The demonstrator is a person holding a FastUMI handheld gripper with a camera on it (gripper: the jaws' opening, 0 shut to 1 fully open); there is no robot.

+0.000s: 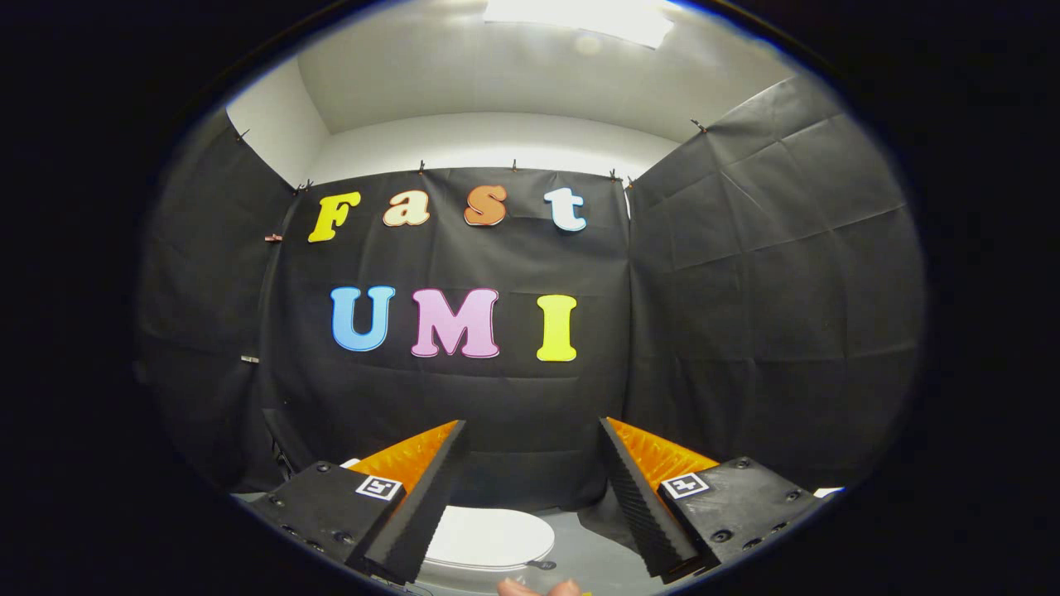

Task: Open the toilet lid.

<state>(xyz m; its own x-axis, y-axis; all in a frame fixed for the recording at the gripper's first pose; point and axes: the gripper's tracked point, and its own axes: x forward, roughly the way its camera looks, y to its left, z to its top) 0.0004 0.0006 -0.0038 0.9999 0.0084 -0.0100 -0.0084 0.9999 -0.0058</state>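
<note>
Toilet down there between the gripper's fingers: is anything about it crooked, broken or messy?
Nothing stands out. The toilet lid lies flat and closed, looking clean and whole. The gripper hangs open above it, touching nothing.

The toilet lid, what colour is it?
White; the toilet lid shows in the gripper view, below the open fingers.

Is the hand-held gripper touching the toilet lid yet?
Apart. In the gripper view, the open hand-held gripper hangs above the closed toilet lid, fingers empty.

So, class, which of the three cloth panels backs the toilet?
The middle panel, straight ahead of the open tool; the shut lid lies at its foot, between the fingers. The others flank it.
</note>
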